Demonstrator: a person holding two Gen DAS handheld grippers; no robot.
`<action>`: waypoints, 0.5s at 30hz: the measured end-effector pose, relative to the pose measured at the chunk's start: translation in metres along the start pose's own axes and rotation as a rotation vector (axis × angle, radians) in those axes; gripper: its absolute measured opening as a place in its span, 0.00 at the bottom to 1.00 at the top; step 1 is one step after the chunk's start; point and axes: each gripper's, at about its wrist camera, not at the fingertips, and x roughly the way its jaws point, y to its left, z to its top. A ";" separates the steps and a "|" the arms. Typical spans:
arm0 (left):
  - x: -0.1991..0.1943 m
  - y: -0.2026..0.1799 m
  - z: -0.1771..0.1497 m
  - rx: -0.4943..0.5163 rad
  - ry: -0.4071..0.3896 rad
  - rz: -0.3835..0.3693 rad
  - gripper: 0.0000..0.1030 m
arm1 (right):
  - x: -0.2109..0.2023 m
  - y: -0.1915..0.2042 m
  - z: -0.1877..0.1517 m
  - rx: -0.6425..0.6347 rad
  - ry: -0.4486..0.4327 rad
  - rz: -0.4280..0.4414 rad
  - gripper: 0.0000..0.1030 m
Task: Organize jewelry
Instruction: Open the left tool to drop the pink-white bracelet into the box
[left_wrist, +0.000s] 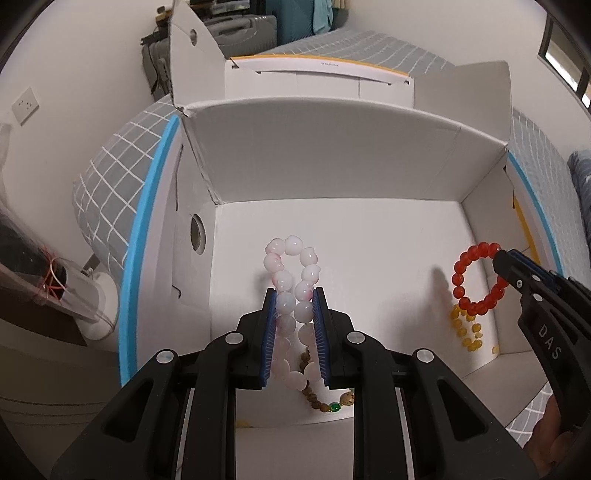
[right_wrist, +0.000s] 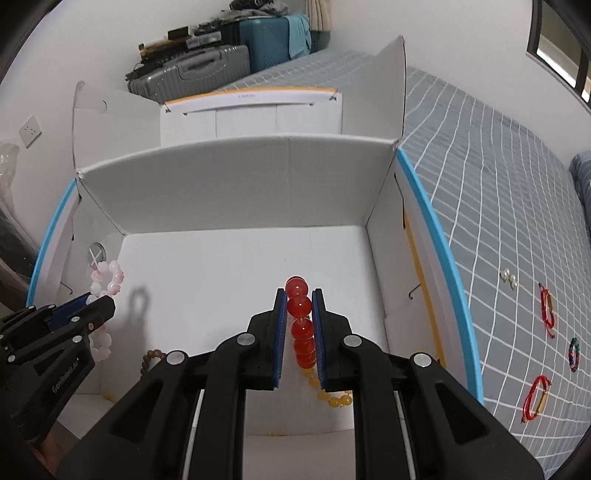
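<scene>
Reaching over the box (left_wrist: 332, 155), the left gripper (left_wrist: 294, 295) pinches the pink beads (left_wrist: 291, 273) tight. Beside it on the right, the right gripper (right_wrist: 299, 295) squeezes the red beads (right_wrist: 301, 317), both held above the box floor.

We see both wrist views looking forward and down, close, into same open white box (left_wrist: 332, 166) on bed (right_wrist: 498, 184); each catches other gripper at its edge.

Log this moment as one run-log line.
left gripper: shut on pink bracelet | right gripper: shut on red bracelet | both over white box | yellow beads inside
</scene>
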 end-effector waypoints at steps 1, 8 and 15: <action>0.001 0.000 0.000 0.001 0.004 0.002 0.18 | 0.001 0.000 0.000 0.001 0.006 0.000 0.12; 0.005 -0.001 0.000 0.003 0.019 0.003 0.19 | 0.005 0.004 0.000 -0.001 0.014 0.003 0.12; 0.002 0.001 0.003 -0.009 0.022 0.000 0.23 | 0.007 0.004 -0.001 0.003 0.029 0.020 0.13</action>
